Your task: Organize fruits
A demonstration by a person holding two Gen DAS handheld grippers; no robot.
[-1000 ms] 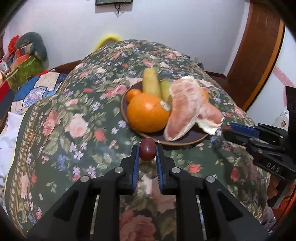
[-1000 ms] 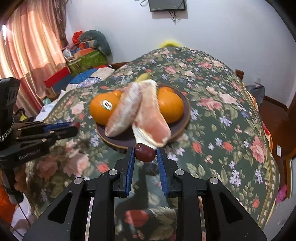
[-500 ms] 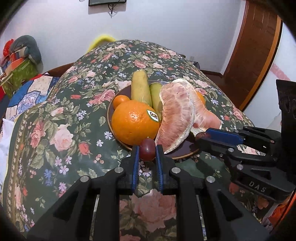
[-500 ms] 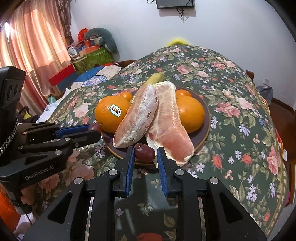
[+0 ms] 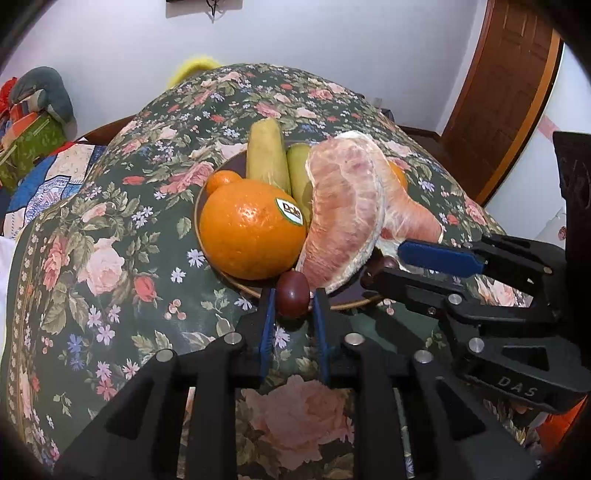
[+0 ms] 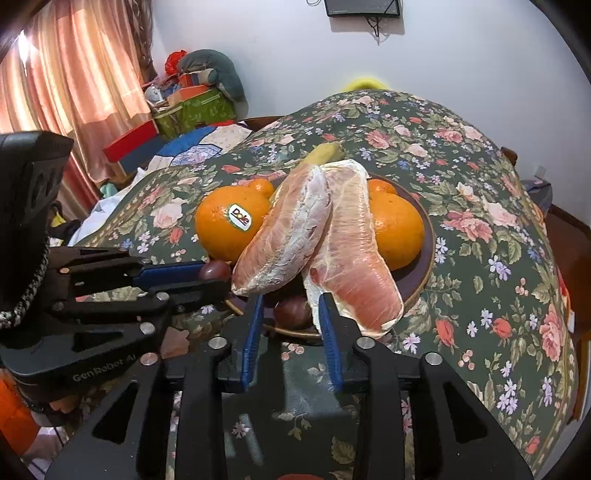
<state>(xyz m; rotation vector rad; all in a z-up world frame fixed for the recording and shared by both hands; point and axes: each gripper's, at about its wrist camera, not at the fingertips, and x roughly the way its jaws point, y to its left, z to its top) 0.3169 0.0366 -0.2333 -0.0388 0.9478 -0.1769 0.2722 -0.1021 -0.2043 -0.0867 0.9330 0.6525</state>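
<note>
Left wrist view: a dark green floral cloth (image 5: 110, 258) covers the worktop, with a white wall behind and a wooden door (image 5: 509, 92) off to the plate's right. The brown plate (image 5: 198, 221) carries one large orange (image 5: 251, 236) with a sticker, two yellow-green fruits (image 5: 266, 151) behind it and two peeled pomelo pieces (image 5: 343, 218). A sliver of a second orange (image 5: 399, 177) peeks from behind the pomelo. The left tongs (image 5: 293, 299) are narrow, pinching a small dark-red fruit (image 5: 293, 293) just over the plate's near rim. The right tongs (image 5: 384, 267) reach in from the plate's right.

Right wrist view: this side shows what the other hides – pink curtains (image 6: 74, 74), a heap of boxes and cushions (image 6: 199, 92) and a wall screen (image 6: 362, 7) beyond the plate. Both large oranges show fully here, and only one yellow-green tip. Each orange has a small orange bump behind it – separate fruit or knob, I cannot tell. The right tongs stand slightly parted around a second dark-red fruit (image 6: 291, 314), which lies on the plate's near edge under the pomelo, with a gap showing at the left pad (image 6: 255, 332). That makes two dark-red fruits in all.
</note>
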